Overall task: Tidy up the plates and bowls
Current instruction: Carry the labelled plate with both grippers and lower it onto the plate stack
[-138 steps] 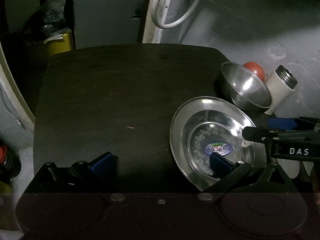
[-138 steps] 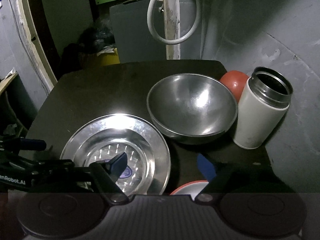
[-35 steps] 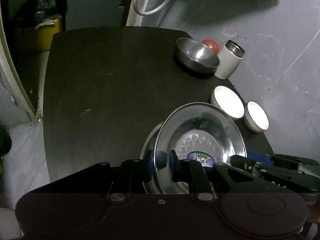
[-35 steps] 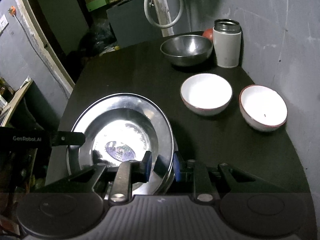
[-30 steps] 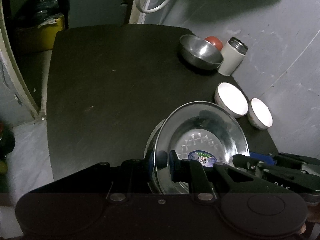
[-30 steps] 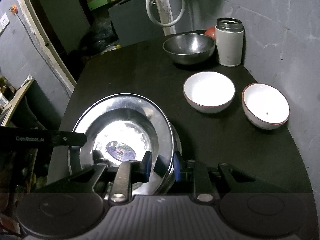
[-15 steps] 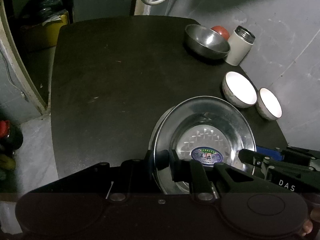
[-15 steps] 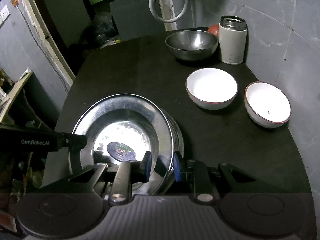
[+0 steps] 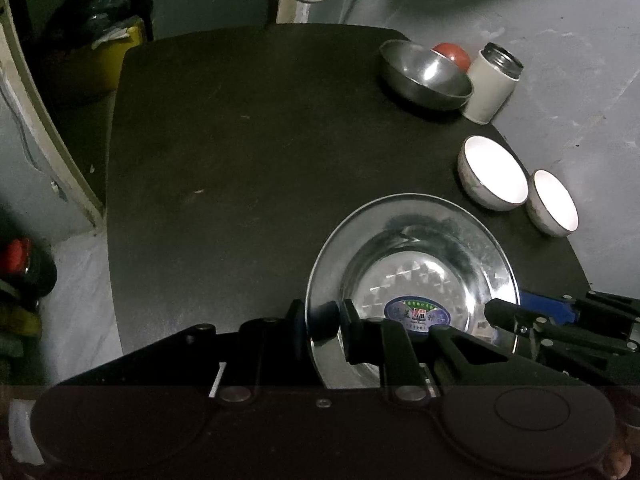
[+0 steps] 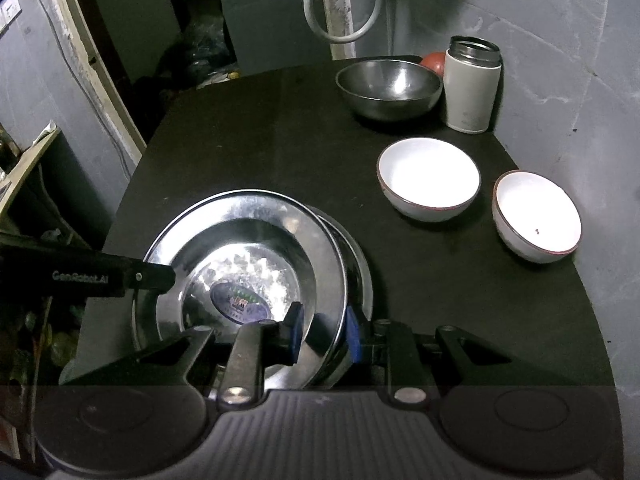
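Both grippers are clamping the top steel plate (image 10: 240,256): the left gripper (image 9: 322,330) its left rim, the right gripper (image 10: 324,334) its right rim, over another plate (image 10: 356,276) near the tabletop's (image 9: 240,152) front edge.

Grey cracked walls (image 10: 560,40) are standing around a dark table (image 9: 240,160). A white hose (image 10: 340,20) is hanging at the back.
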